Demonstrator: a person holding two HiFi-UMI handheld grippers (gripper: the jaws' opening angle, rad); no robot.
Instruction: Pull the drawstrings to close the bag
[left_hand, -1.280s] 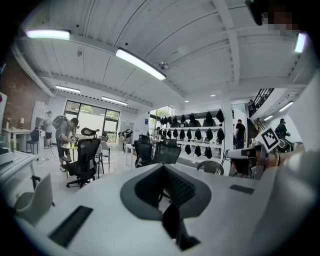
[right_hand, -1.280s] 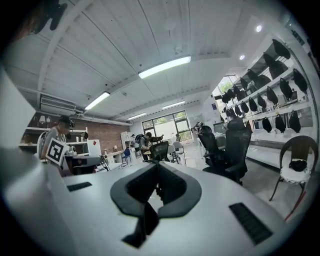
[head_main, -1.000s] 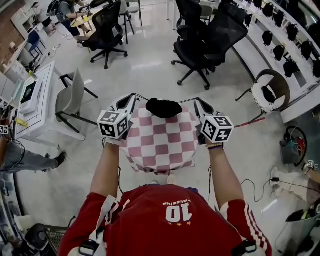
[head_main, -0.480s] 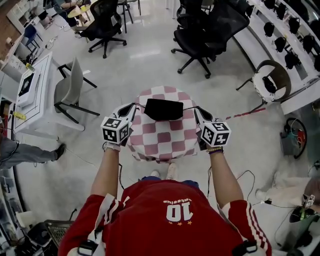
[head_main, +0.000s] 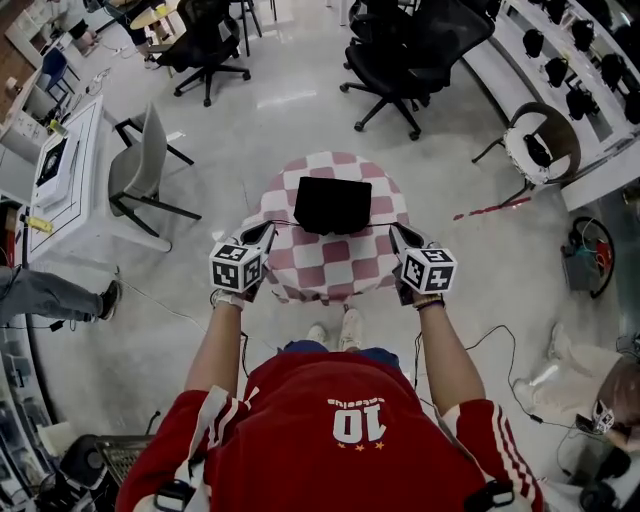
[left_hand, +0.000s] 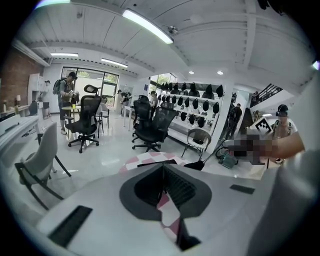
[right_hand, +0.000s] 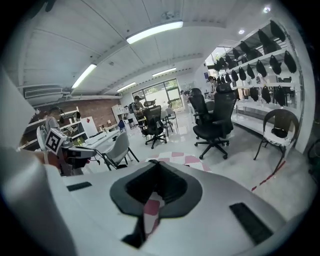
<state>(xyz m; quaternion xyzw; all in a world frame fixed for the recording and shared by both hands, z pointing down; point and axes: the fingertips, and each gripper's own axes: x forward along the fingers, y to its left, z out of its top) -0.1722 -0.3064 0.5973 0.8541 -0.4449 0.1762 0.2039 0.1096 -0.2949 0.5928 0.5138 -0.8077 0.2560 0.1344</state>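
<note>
Near: person in red shirt (head_main: 340, 440), one gripper in each hand. The left gripper (head_main: 269, 228) and right gripper (head_main: 394, 229) are both clenched, each pinching an end of the thin black drawstring cord (head_main: 284, 222).

The pink-and-white checked fabric bag (head_main: 335, 265) is slung between the two grippers, just beyond the person's shoes (head_main: 335, 332). The left gripper is at its upper left edge and the right gripper at its upper right edge. The bag's black rectangular top (head_main: 333, 204) sits on the far side. The cord runs in from each jaw pair to that top. Checked fabric shows in the slot under both jaw pairs in the gripper views.

Below is a pale glossy floor (head_main: 290, 110).
- Left: grey shell chair (head_main: 140, 172), then white desk (head_main: 70, 160).
- Right: red-white floor tape (head_main: 490, 211), a round-backed chair with white seat (head_main: 540, 165), cables (head_main: 500, 350).
- Far: black office chairs (head_main: 410, 50), wall racks of black gear (head_main: 565, 60).

Bare floor is on the far side of the bag; the grey chair legs are the closest obstacle on the left.
</note>
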